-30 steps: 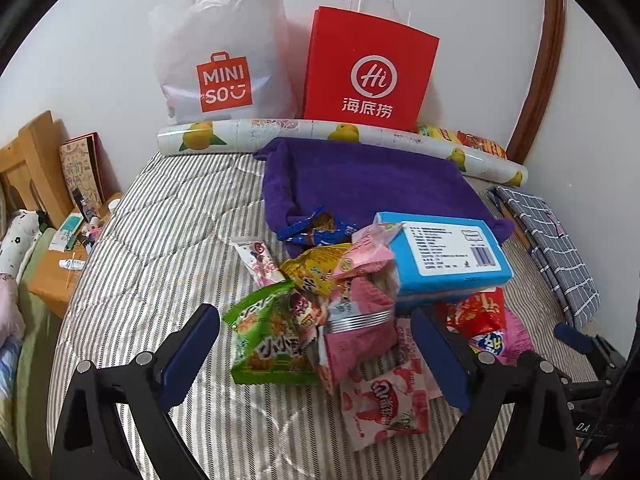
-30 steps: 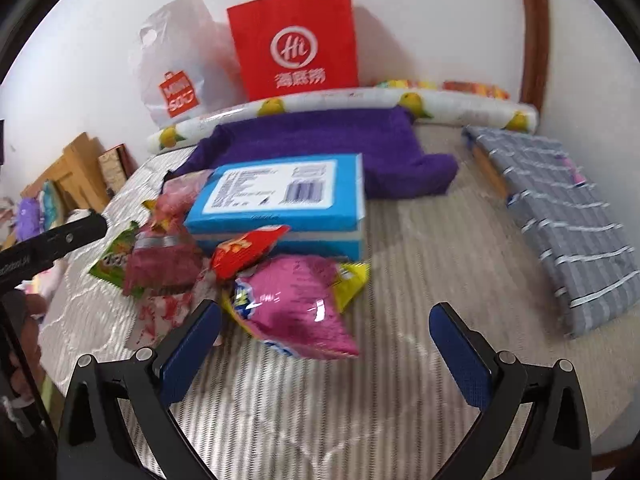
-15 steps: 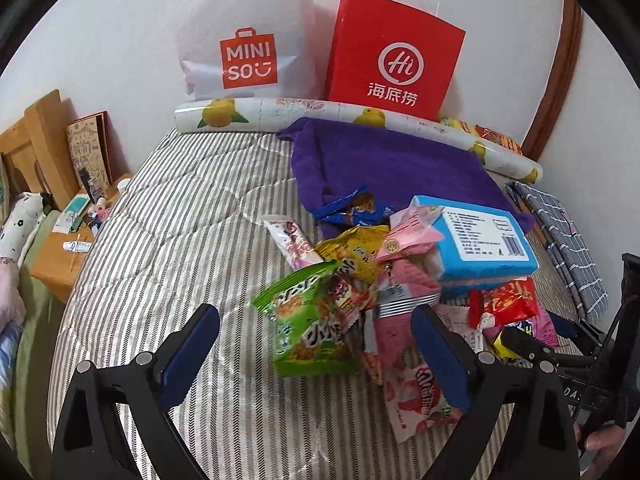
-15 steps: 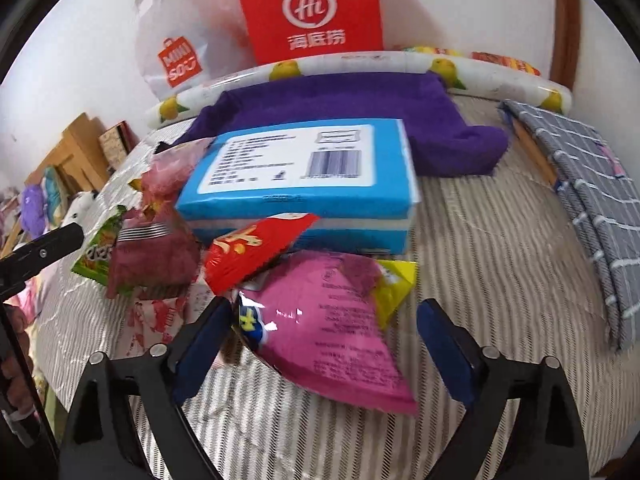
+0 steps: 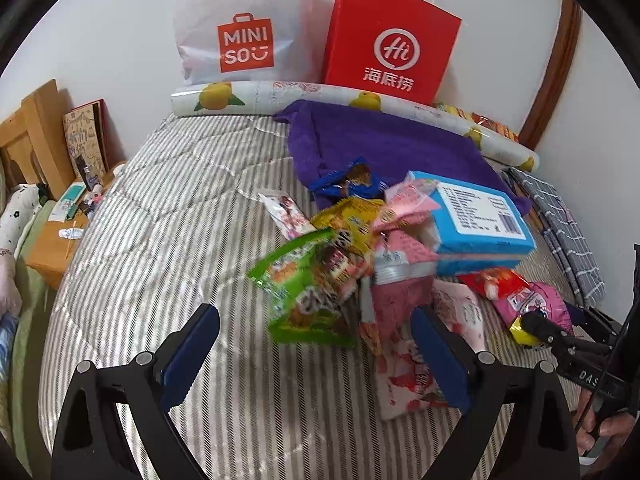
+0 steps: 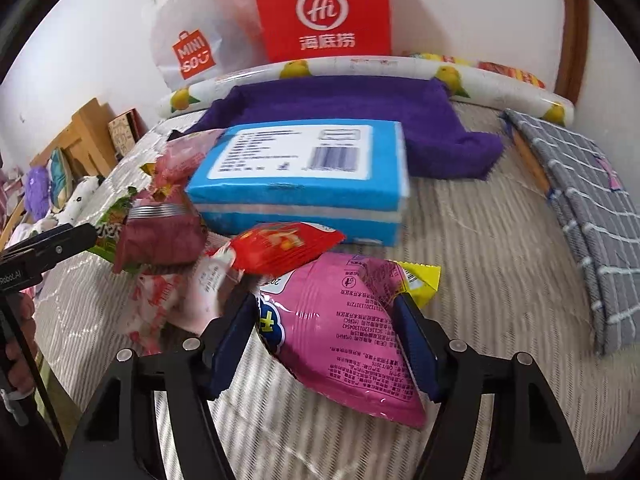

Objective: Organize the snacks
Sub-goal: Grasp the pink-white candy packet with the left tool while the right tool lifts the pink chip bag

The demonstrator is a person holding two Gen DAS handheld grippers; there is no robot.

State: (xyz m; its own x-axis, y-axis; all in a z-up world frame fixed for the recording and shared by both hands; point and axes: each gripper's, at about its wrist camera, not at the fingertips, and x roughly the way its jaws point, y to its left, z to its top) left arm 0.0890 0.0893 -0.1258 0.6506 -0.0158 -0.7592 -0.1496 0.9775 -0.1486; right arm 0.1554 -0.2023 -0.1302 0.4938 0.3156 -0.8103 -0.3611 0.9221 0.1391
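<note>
Here the right gripper has just been closing, its blue pads flanking the pink snack bag, which lies flat on the striped bed, long axis running from the jaws toward the near right; whether the pads press it I cannot tell. A red packet overlaps its far end, before a blue box bearing a barcode label. The left gripper stands open and empty near a green packet. Against the wall stand a white "MINISO" bag and a red "Hi" bag, contents unseen.
</note>
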